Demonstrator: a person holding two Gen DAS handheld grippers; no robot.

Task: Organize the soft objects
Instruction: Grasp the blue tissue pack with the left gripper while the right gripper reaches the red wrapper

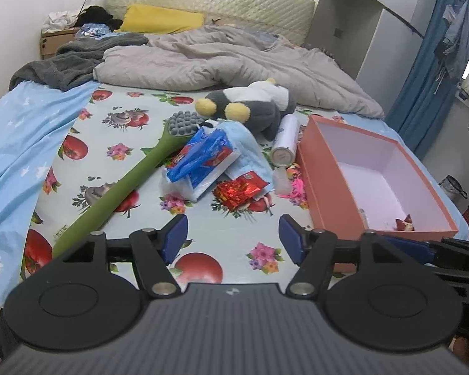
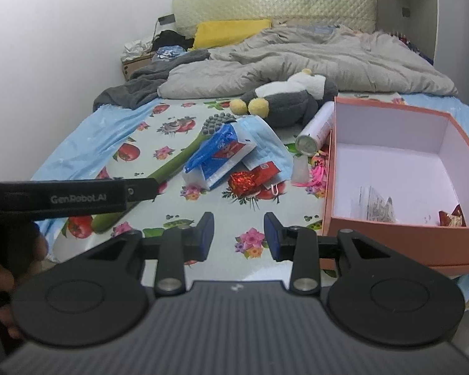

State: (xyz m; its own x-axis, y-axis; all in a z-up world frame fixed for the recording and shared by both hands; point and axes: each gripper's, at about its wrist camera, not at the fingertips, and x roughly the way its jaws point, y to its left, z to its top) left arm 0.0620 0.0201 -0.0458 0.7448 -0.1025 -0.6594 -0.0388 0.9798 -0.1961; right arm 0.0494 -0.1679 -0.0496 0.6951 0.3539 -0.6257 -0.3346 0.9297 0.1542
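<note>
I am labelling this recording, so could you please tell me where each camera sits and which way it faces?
Left wrist: sits on the left hand-held gripper, open, facing up the bed toward the headboard; the orange box lies right.
Right wrist: sits on the right hand-held gripper, open, facing likewise; the left gripper's body crosses its left edge.
Shared: plush penguin, green brush, tissue pack.

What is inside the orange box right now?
The orange box holds a clear printed packet and a red wrapped sweet near its front wall. That wall hides the floor just behind it; the rest looks bare.
</note>
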